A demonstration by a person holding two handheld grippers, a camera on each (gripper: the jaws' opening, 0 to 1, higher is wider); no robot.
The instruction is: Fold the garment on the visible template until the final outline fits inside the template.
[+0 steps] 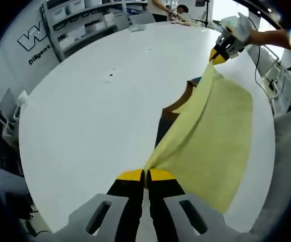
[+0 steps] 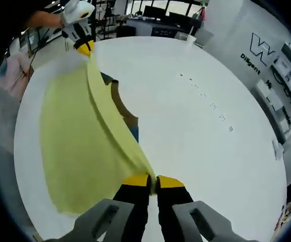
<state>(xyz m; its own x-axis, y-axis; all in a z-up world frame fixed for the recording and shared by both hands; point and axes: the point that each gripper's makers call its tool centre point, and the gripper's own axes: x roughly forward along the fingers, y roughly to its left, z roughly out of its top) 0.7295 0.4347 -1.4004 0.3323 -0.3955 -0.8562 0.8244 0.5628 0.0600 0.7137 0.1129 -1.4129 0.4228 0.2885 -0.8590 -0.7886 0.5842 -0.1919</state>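
A pale yellow garment (image 1: 218,136) hangs stretched between both grippers above a white table (image 1: 95,111). My left gripper (image 1: 145,175) is shut on one end of its upper edge. My right gripper (image 1: 220,54) pinches the other end at the far side, held by a person's hand. In the right gripper view my right gripper (image 2: 153,181) is shut on the yellow garment (image 2: 79,151), and my left gripper (image 2: 84,48) holds the far end. A brown template (image 1: 171,112) with a blue patch lies on the table, mostly hidden behind the cloth; the same template (image 2: 122,108) peeks out beside the fold.
Shelving with boxes (image 1: 79,20) stands past the table's far edge. A wall carries dark lettering (image 2: 256,55). A person (image 1: 170,9) works at a distant bench. Small dark marks (image 2: 211,103) dot the white tabletop.
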